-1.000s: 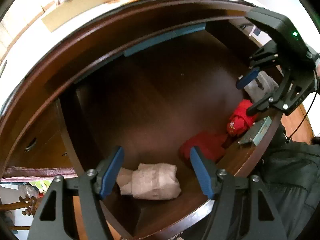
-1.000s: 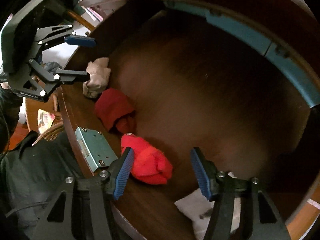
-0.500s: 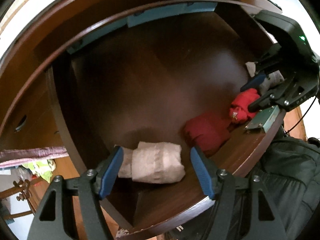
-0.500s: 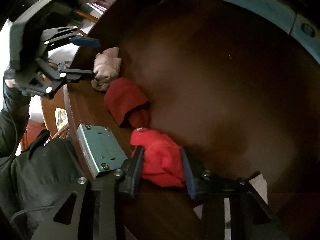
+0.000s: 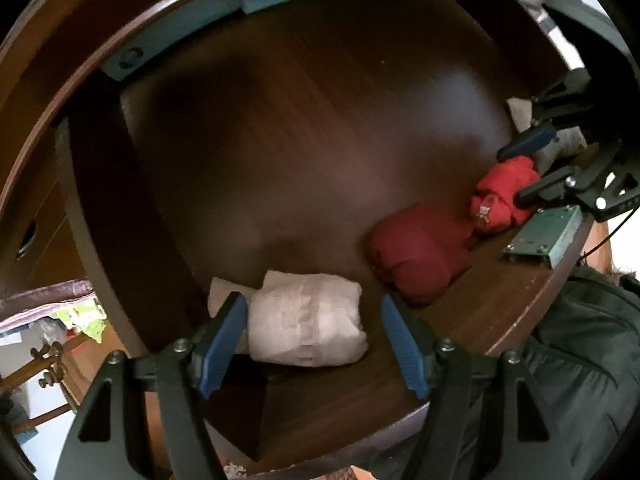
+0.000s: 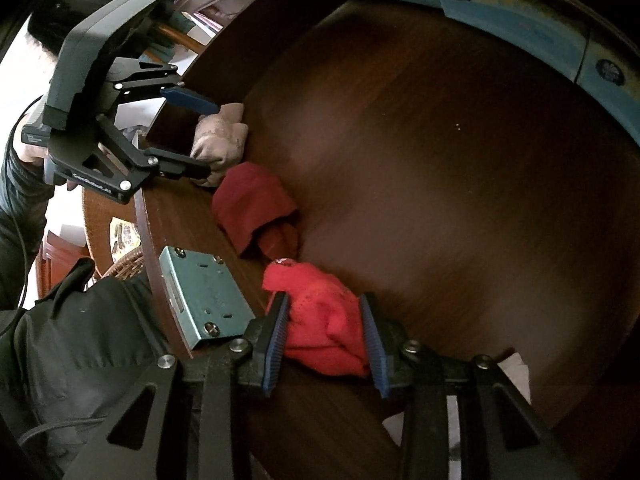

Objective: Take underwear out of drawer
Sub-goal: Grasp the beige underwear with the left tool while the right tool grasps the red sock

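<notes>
Dark brown wooden drawer (image 5: 304, 128) filling both views, open. Step in hand: picking rolled underwear off drawer floor. Left gripper (image 5: 316, 344) standing wide, straddling pale beige rolled bundle (image 5: 306, 324) at lower centre, pads not yet pressing. Right gripper (image 6: 326, 338) clamping narrow on bright red rolled bundle (image 6: 320, 320), low in frame. Dark red bundle (image 5: 420, 252) lying between, untouched. Next, likely: left pinching shut, both lifting clear over front edge.

white lettering on the left gripper (image 6: 200, 136) frame (too small to read surely)
</notes>
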A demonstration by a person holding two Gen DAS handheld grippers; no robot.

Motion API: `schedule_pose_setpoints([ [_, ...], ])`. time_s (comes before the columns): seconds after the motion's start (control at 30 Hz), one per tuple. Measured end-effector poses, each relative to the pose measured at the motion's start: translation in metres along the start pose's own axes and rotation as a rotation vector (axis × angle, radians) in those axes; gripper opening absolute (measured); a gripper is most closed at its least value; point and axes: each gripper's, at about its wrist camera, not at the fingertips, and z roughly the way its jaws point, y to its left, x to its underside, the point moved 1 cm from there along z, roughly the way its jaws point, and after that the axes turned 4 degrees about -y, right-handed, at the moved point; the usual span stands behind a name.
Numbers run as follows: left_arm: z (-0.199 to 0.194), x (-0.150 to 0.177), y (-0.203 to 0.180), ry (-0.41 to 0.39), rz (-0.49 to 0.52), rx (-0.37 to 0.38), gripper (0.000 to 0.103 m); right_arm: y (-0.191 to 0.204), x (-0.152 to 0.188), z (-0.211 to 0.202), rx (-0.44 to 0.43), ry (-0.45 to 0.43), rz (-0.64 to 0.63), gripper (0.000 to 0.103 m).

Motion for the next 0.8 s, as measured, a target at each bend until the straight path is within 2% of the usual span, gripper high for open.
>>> schedule_pose_setpoints([
  [0.13, 0.006, -0.009, -0.004, 0.048, 0.015, -0.012, 0.07, 0.0, 0.0, -0.001, -0.002, 0.001, -0.004, 0.039],
  [0.3, 0.008, -0.017, -0.011, 0.079, 0.045, -0.011, 0.058, 0.0, 0.001, -0.002, -0.003, -0.006, -0.008, 0.039],
  [0.47, 0.009, -0.019, -0.007, 0.1, 0.031, 0.003, 0.057, 0.0, 0.001, -0.003, -0.004, -0.008, -0.011, 0.039],
  [0.53, 0.007, -0.019, -0.005, 0.093, 0.03, 0.025, 0.042, 0.0, 0.0, -0.004, -0.004, -0.012, -0.012, 0.039],
  [0.57, 0.007, -0.015, -0.005, 0.089, 0.037, 0.039, 0.031, 0.0, 0.0, -0.004, -0.003, -0.014, -0.013, 0.039],
  [0.67, 0.002, -0.01, -0.006, 0.045, 0.058, 0.01, 0.021, 0.001, 0.001, -0.007, -0.006, -0.03, -0.017, 0.039],
  [0.8, -0.009, -0.005, -0.006, -0.04, 0.062, 0.029, 0.019, 0.002, 0.003, -0.012, 0.003, -0.068, -0.027, 0.036],
])
